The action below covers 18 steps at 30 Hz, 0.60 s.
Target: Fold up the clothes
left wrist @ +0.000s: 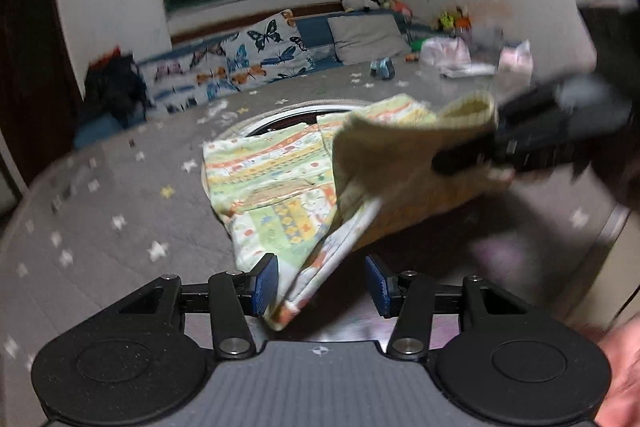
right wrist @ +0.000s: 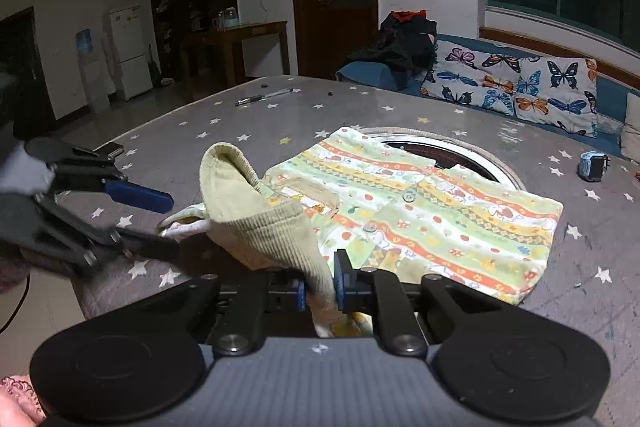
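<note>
A small patterned shirt (right wrist: 432, 211) in green, orange and yellow stripes lies on the grey star-print table (right wrist: 280, 107). Its sleeve with a pale ribbed cuff (right wrist: 256, 215) is lifted off the table. My right gripper (right wrist: 320, 289) is shut on this sleeve's fabric. In the left wrist view the shirt (left wrist: 276, 183) lies ahead and a corner of it hangs between my left gripper's (left wrist: 322, 283) open blue pads, which stand apart without pinching it. The right gripper (left wrist: 480, 155) shows there holding the raised sleeve. The left gripper (right wrist: 160, 223) shows open in the right wrist view.
A round white-rimmed opening (right wrist: 460, 151) in the table lies under the shirt's far edge. A pen (right wrist: 264, 95) and a blue toy (right wrist: 594, 166) lie on the table. Butterfly-print cushions (right wrist: 520, 87) line a sofa behind. Dark clothes (right wrist: 404, 43) sit on the sofa's end.
</note>
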Each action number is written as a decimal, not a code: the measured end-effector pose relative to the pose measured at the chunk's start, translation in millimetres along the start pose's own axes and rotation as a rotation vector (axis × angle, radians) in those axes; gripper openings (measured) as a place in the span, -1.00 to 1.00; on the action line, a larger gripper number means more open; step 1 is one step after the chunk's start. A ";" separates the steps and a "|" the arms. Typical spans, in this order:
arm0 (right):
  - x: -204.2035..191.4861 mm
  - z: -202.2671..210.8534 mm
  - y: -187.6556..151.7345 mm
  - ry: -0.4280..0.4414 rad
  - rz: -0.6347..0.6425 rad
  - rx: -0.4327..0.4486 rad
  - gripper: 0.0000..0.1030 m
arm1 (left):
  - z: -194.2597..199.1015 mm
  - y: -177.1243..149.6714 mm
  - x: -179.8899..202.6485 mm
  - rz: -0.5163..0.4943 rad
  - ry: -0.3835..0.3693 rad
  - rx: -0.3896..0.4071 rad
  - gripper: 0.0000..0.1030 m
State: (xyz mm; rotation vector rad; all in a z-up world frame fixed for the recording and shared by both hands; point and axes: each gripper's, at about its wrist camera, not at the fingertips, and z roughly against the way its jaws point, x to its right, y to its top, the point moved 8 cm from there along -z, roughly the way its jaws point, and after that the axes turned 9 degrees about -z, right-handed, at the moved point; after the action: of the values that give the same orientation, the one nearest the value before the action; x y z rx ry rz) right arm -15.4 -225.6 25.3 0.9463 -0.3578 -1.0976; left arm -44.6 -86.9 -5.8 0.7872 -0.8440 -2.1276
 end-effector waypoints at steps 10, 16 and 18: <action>-2.8 4.2 -2.0 -0.012 0.003 0.019 -0.81 | -11.6 -11.3 4.2 -0.248 0.126 0.021 -0.62; -10.5 16.0 -2.0 -0.005 0.015 0.052 -0.88 | 6.6 -8.1 1.6 -0.264 0.115 0.062 -0.88; -13.3 24.4 -2.5 -0.002 0.029 0.064 -0.89 | 19.0 -6.6 3.9 -0.258 0.092 0.072 -0.88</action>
State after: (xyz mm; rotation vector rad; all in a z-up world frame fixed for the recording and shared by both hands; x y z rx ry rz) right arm -39.2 -225.8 39.9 0.9937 -0.4089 -1.0663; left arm -63.2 -80.3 -0.4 1.0733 -0.8097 -2.2736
